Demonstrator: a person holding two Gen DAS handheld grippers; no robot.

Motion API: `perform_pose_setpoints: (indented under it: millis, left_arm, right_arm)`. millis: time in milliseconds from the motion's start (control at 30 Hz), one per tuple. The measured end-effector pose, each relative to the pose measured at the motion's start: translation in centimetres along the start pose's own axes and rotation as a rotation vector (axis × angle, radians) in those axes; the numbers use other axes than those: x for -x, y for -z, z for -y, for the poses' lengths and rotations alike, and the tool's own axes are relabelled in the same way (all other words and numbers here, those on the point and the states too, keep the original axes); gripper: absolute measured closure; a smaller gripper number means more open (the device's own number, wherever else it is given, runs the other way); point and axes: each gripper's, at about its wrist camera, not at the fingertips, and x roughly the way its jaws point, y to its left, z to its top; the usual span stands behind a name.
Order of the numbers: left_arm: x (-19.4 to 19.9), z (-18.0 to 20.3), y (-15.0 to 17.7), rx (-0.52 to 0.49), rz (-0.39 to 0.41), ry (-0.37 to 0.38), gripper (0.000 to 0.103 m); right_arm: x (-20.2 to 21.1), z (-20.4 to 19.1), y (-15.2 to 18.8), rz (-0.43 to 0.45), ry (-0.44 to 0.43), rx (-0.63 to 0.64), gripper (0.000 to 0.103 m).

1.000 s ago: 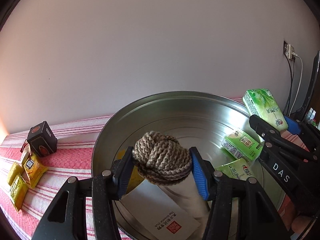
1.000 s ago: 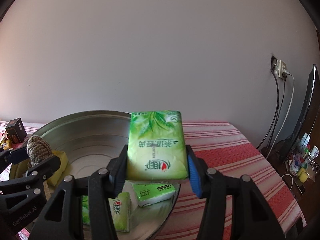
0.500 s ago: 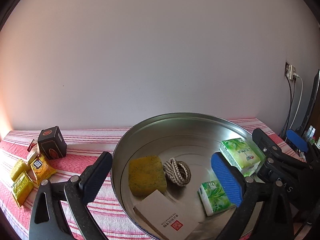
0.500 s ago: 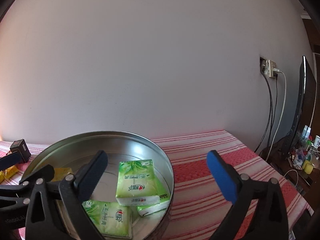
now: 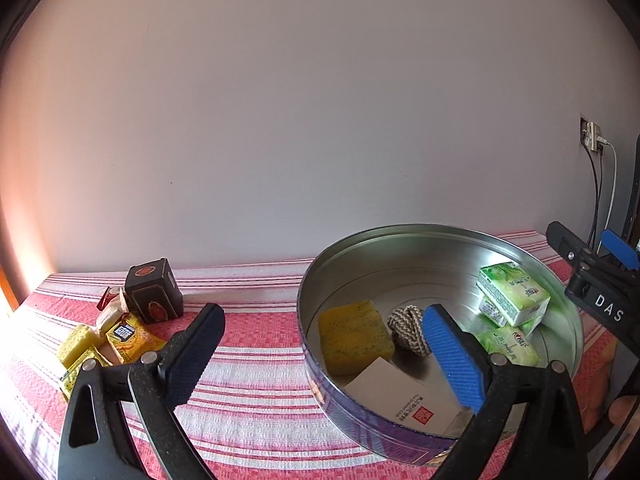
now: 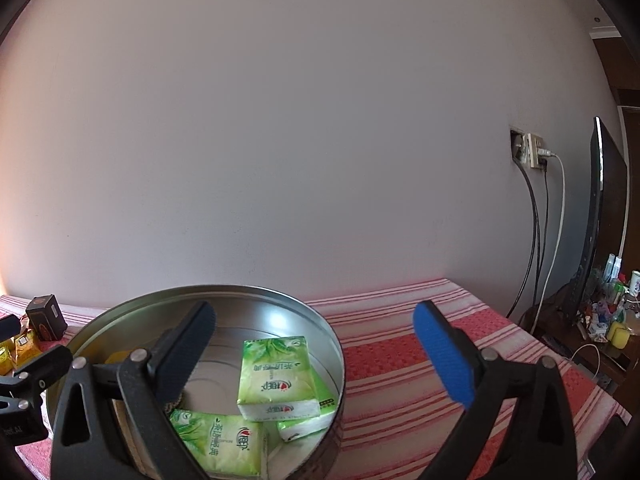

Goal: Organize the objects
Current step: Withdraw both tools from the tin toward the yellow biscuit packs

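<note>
A round metal tin (image 5: 400, 236) (image 6: 224, 292) stands on the striped red cloth. Inside it lie a rope knot (image 5: 406, 326), a yellow sponge (image 5: 352, 336), a white card (image 5: 400, 396) and three green tissue packs (image 5: 512, 292) (image 6: 276, 376). My left gripper (image 5: 324, 354) hovers open above the tin's near left rim, nothing between its fingers. My right gripper (image 6: 316, 354) is open too, held above the tin's right side with the top tissue pack lying below its gap. Its black arm (image 5: 596, 284) shows at the right edge of the left wrist view.
Left of the tin sit a dark box (image 5: 154, 290) and several yellow snack packets (image 5: 120, 338). A wall socket with cables (image 6: 532, 152) and a dark screen (image 6: 600, 216) stand at the right. A cluttered lower surface (image 6: 608, 320) lies beyond the table's right end.
Both grippers opened: the rope knot dropped from the left one and the tissue pack from the right one into the tin. The left gripper then drew back and to the left.
</note>
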Motion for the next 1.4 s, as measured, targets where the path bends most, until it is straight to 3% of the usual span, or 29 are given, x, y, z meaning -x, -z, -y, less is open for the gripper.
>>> perform_pose_setpoints:
  millis: [167,367,800,1000,1400]
  left_arm:
    - [-0.7,-2.6,1.0,-0.016,0.020,-0.064,0.003]
    - [-1.1,-4.3,1.9,0.005,0.003,-0.067,0.003]
    - [0.5,-8.0,2.9,0.011,0.003,-0.057,0.003]
    - [0.4,-11.4,3.4,0.041,-0.029,-0.067,0.003]
    - [0.0,-20.0,4.7,0.121,-0.109,-0.122,0.003]
  right_arm:
    - [0.5,0.9,0.0,0.021,0.059,-0.061,0.002]
    - [0.6,0.6,0.3,-0.022,0.086,-0.114,0.002]
    - [5.8,-1.7,1.0,0.038,0.161,-0.169,0.002]
    - [7.5,-4.0,1.2,0.043,0.138,-0.154,0.001]
    - [9.0,-11.8,2.3,-0.014,0.001,-0.115,0.001]
